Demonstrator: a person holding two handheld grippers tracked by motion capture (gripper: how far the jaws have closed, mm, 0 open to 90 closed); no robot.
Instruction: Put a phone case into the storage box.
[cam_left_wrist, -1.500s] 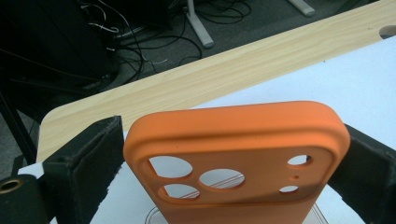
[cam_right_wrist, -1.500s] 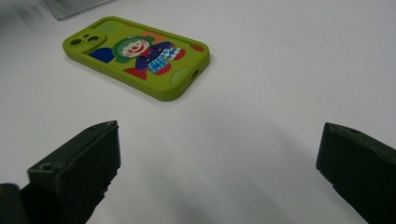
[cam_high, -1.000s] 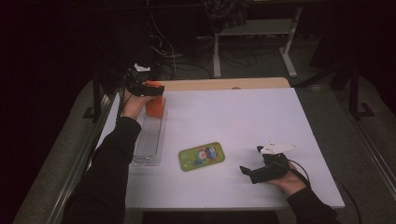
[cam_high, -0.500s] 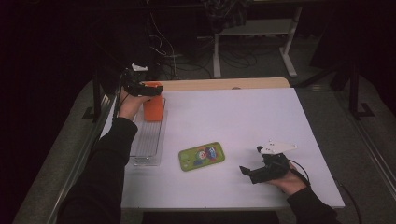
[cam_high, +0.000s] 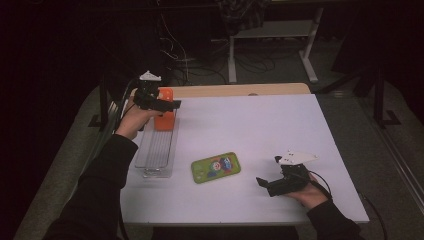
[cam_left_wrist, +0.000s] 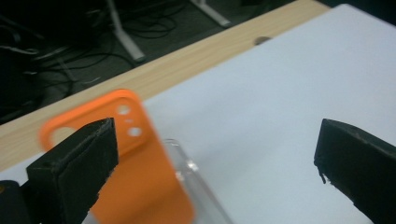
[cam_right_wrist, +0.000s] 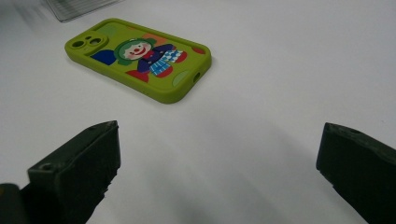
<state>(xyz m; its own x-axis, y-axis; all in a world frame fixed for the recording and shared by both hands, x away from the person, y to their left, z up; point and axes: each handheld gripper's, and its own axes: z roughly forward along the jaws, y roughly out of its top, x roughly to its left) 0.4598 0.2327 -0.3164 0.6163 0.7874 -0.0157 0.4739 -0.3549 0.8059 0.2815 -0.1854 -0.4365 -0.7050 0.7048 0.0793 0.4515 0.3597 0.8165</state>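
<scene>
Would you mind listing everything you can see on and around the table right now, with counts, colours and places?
Orange phone case: one, orange, standing upright in the far end of the clear rack, just beside the left gripper's jaws.
Clear rack: one, transparent, slotted, along the table's left edge.
Green phone case: one, green with a clown picture, lying flat near the table's middle, ahead of the right gripper.
Table: one, white top with a wooden strip along its far edge.
Desk frame: one, pale legs, on the dark floor behind the table, among cables.
Left gripper: one, black, jaws apart, at the orange phone case.
Right gripper: one, black, jaws wide apart, low over the table's near right.
</scene>
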